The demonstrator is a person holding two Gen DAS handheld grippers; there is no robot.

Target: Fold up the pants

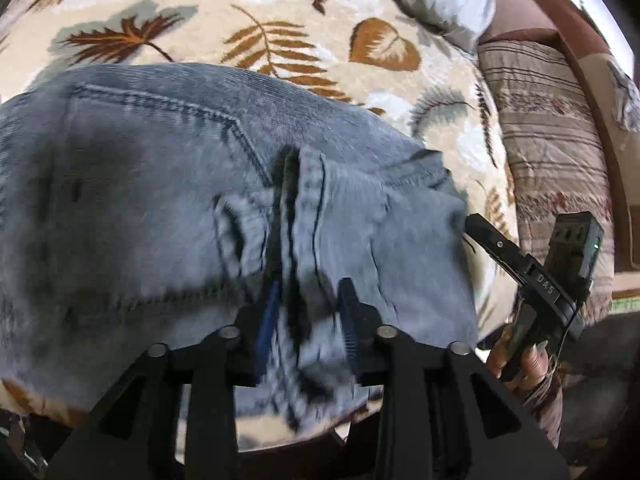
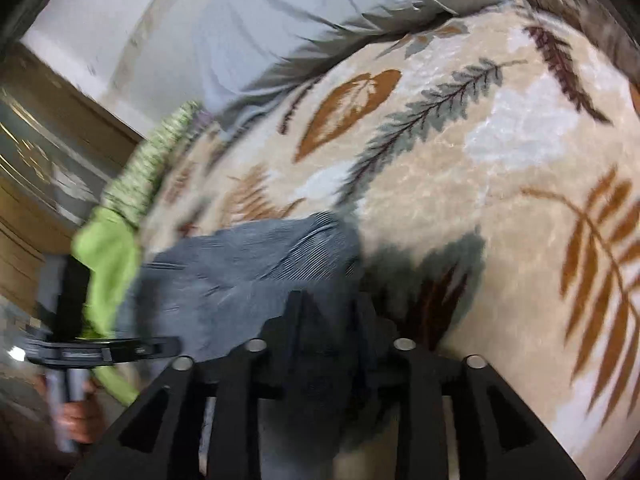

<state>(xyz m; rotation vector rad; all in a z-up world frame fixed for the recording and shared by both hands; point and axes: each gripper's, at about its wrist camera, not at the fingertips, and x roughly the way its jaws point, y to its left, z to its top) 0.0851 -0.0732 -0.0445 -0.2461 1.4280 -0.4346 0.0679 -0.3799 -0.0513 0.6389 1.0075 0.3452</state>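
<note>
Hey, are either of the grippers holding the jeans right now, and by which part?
Cannot be told. The jeans run between the left gripper fingers at a seam fold, and between the right gripper fingers at an edge, but blur hides any pinch.

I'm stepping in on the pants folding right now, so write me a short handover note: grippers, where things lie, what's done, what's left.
Left gripper: jaws part open, a ridge of denim between the fingers near the belt loop; grip unclear through the blur.
Right gripper: jaws part open, over the grey jeans' edge; cloth lies between the fingers, contact unclear.
Jeans: lying on the leaf-patterned blanket, back pocket up, bunched at the near edge. Pale pillow sits beyond.
Done: jeans appear laid down, possibly folded once.
Left: check the fold, smooth the bunched edge, finish folding.
</note>
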